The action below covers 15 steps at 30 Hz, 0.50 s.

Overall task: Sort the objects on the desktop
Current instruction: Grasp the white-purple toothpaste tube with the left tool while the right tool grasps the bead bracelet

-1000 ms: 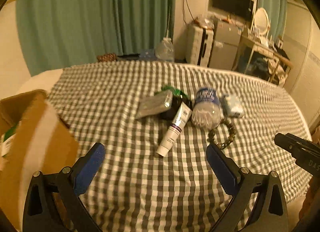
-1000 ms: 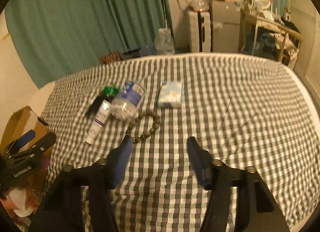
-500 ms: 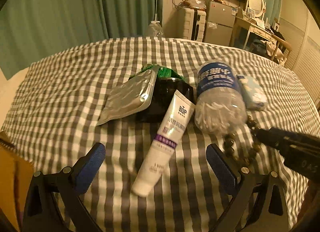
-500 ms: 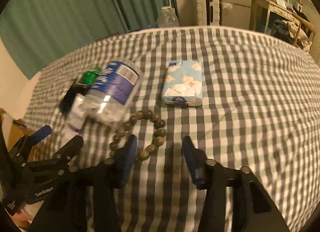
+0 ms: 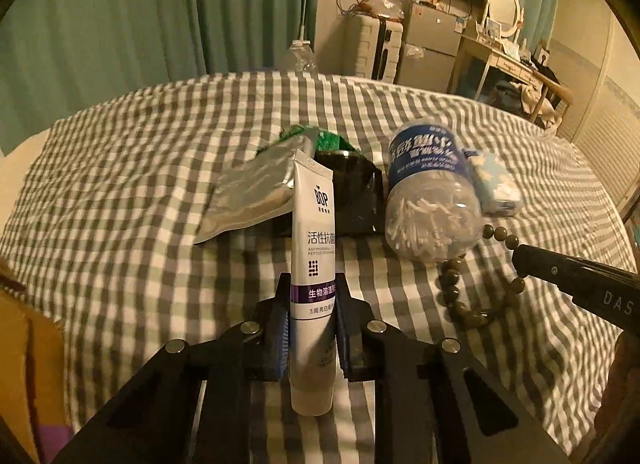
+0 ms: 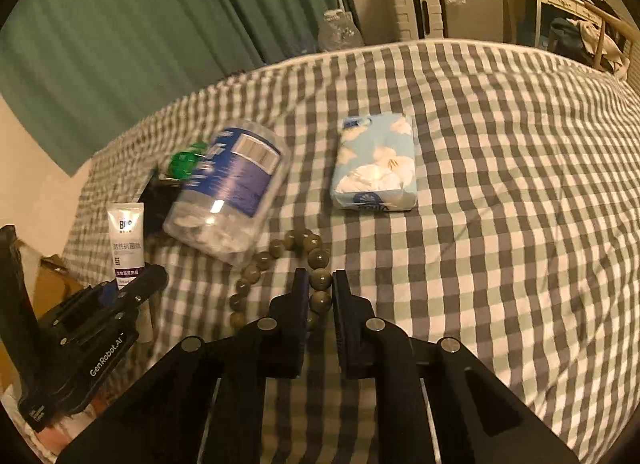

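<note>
My left gripper point(image 5: 311, 288) is shut on a white tube with a purple band point(image 5: 313, 248), gripping its lower half; the tube also shows in the right wrist view point(image 6: 126, 242). My right gripper point(image 6: 320, 284) is shut on a brown bead bracelet point(image 6: 280, 260) that lies on the checked cloth; the bracelet also shows in the left wrist view point(image 5: 456, 296). A clear jar of cotton swabs with a blue label point(image 5: 430, 192) lies on its side beside the tube. A blue flowered tissue pack point(image 6: 376, 162) lies beyond the bracelet.
A silver foil pouch point(image 5: 252, 192), a black object point(image 5: 352, 192) and a green wrapper point(image 5: 320, 140) lie behind the tube. A cardboard box point(image 5: 28, 360) stands at the left edge. A curtain, suitcase and desk stand beyond the checked cloth point(image 6: 500, 184).
Both grippers moved forward and down and closed: the left on the white tube, the right on the bead bracelet.
</note>
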Motion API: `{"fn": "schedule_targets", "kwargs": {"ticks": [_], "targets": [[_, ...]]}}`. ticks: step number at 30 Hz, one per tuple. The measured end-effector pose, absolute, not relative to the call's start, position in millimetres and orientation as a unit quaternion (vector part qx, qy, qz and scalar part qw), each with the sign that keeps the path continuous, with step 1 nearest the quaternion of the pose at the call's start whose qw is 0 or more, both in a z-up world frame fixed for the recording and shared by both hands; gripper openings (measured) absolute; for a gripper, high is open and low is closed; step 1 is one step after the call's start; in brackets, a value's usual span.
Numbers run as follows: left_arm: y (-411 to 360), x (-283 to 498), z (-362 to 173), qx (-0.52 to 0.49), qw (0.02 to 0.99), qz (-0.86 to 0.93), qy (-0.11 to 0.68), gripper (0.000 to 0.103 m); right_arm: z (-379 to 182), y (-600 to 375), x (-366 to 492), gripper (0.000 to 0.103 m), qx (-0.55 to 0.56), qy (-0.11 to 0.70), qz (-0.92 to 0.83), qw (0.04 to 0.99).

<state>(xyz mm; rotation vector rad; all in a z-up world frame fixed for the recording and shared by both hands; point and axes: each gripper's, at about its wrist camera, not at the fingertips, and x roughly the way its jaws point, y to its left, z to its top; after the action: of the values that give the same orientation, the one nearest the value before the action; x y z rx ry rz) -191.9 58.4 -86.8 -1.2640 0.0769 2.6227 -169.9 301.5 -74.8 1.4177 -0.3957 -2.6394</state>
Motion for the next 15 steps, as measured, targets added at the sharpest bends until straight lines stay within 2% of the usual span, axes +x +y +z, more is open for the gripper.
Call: {"fn": "schedule_targets", "kwargs": {"ticks": [8, 15], "targets": [[34, -158, -49, -0.412, 0.106, 0.905, 0.007, 0.019, -41, 297, -130, 0.011, 0.436, -0.160, -0.880, 0.093], [17, -134, -19, -0.399, 0.102, 0.911, -0.004, 0.019, -13, 283, -102, 0.011, 0.422, -0.143, -0.890, 0.094]]}}
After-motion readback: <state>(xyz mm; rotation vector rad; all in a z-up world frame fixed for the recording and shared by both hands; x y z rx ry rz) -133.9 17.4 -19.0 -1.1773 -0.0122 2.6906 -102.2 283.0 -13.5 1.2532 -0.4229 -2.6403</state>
